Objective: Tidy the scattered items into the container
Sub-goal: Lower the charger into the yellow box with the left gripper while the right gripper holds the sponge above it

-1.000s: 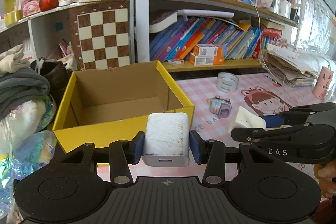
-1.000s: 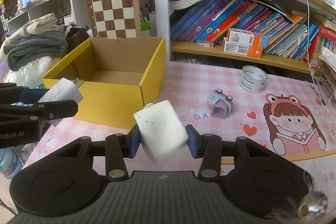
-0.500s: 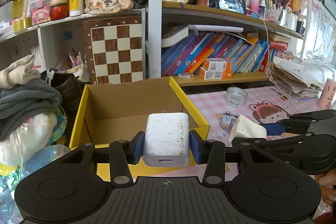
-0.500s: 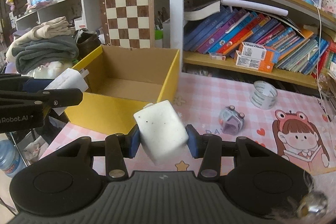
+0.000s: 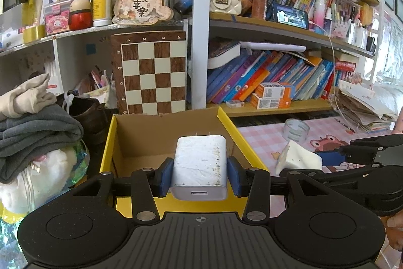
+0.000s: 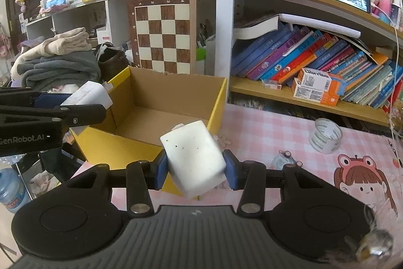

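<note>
1. Looming larger and more squarely ahead than a second ago: open yellow cardboard box with bare brown inside (image 5: 173,143), sitting at the edge of the pink checked table mat (image 6: 264,127), so delivery seems close.
2. Carrying upward and toward the box: left gripper (image 5: 199,175), clamped on a scuffed white square wall charger (image 5: 199,163), now hovering at the near wall.
3. Trailing just beside it: right gripper (image 6: 194,168), gripping a tilted white charger block (image 6: 194,158).
4. Waiting on the mat, well apart: clear tape roll (image 6: 325,135) and small grey toy (image 6: 282,160).
</note>
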A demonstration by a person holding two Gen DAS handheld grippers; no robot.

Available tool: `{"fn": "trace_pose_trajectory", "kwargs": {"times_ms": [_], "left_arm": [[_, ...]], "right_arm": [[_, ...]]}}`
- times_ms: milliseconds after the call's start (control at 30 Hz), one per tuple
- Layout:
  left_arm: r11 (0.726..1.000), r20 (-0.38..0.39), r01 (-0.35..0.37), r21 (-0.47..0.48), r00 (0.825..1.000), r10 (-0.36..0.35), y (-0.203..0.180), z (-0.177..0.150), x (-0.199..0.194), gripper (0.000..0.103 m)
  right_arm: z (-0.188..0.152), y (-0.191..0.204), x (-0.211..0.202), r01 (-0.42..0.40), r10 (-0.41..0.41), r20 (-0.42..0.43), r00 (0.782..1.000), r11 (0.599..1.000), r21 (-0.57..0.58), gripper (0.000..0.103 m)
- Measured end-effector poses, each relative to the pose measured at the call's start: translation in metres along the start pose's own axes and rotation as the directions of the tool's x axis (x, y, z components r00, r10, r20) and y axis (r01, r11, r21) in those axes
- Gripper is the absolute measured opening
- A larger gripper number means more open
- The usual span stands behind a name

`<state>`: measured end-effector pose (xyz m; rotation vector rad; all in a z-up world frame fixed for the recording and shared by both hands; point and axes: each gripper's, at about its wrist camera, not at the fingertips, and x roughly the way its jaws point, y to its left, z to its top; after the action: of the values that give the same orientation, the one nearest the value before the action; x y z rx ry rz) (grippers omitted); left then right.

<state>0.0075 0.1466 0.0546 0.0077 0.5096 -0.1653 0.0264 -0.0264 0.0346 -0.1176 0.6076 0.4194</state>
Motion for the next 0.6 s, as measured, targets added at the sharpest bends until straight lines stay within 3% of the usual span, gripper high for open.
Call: {"fn": "trace_pose_trajectory", "kwargs": {"times_ms": [600], "left_arm": [[0.998, -0.009, -0.05, -0.038, 0.999, 0.05, 0.018, 0.01, 0.025, 0.044]], "right_arm": [[0.025, 0.006, 0.027, -0.04, 0.04, 0.014, 0.999, 0.998, -0.04, 0.043]]}}
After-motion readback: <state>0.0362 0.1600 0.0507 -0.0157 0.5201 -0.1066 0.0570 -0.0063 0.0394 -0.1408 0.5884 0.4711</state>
